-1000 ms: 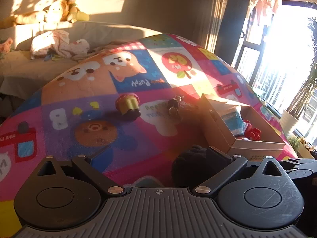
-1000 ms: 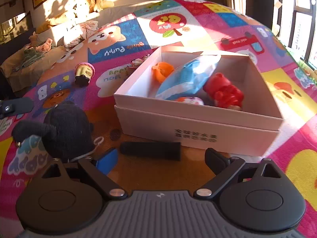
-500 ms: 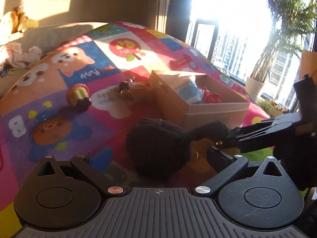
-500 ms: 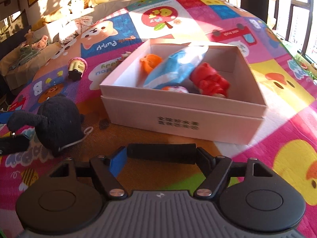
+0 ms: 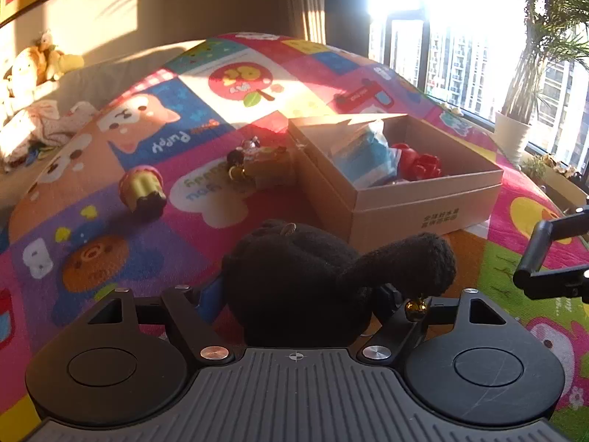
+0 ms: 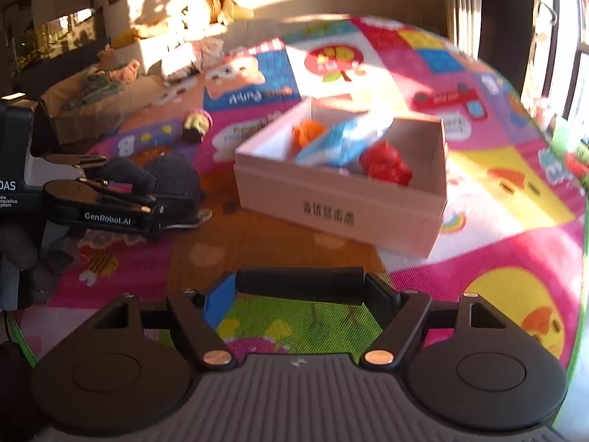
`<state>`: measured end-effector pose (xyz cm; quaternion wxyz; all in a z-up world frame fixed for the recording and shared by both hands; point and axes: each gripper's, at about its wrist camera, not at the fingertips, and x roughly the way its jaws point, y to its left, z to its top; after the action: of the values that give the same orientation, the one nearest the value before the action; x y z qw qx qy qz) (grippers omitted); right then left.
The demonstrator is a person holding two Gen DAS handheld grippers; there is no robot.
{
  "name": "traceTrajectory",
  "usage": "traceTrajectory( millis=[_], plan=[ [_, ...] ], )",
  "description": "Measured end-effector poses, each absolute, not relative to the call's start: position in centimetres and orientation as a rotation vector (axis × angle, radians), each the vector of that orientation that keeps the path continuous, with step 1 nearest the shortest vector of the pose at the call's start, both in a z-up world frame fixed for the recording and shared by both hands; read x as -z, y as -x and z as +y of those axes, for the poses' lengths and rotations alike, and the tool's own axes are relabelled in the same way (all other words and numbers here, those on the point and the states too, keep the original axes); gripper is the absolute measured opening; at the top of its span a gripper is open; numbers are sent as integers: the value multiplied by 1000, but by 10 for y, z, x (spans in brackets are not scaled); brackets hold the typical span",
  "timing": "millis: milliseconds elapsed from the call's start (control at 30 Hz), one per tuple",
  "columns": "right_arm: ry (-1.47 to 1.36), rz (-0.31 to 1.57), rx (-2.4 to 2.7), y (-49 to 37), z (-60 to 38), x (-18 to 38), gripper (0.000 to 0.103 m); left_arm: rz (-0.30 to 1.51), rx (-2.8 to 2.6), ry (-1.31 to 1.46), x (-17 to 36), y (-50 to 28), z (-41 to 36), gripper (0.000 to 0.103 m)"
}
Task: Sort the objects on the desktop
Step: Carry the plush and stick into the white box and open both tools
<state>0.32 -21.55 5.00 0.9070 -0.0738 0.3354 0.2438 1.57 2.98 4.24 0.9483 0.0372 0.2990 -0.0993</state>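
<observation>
Both claws have moved since a second ago. Back then the left claw (image 5: 298, 294) stood wide open with the black plush (image 5: 294, 276) just in front of it. Now the plush sits right between its fingers, and the jaws have just been closing in on it. The plush fills the gap and the fingers press on its sides, so the left claw grips the plush. A long knitted arm of the plush sticks out to the right, with a little gold bell (image 5: 416, 307) hanging under it.

The right claw (image 6: 300, 285) had the black stick (image 6: 300, 281) lying on the mat (image 6: 497, 243) ahead of it before. Now the stick is clamped crosswise between its fingers, one end on the blue pad (image 6: 217, 302). This claw has lifted the stick off the mat.

The box (image 5: 423, 202) sits on the mat, just past the plush. Inside it lie a blue pack (image 5: 364, 158), a red toy (image 5: 419, 162) and an orange toy (image 6: 307, 132). To the left of the box, on the mat, are a small heap of trinkets (image 5: 257, 164) and, farther left, a pink and gold toy (image 5: 141, 191) tipped on its side.
</observation>
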Motion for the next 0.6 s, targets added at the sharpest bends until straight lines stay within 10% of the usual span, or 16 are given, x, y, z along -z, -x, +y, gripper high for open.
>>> traceTrajectory(
  millis=[300, 600],
  plan=[
    [58, 399, -372, -2, -256, -121, 75, 231, 287, -128, -160, -13, 0, 82],
    [14, 433, -324, -21, -271, -110, 75, 256, 345, -193, -148, -105, -52, 83]
  ],
)
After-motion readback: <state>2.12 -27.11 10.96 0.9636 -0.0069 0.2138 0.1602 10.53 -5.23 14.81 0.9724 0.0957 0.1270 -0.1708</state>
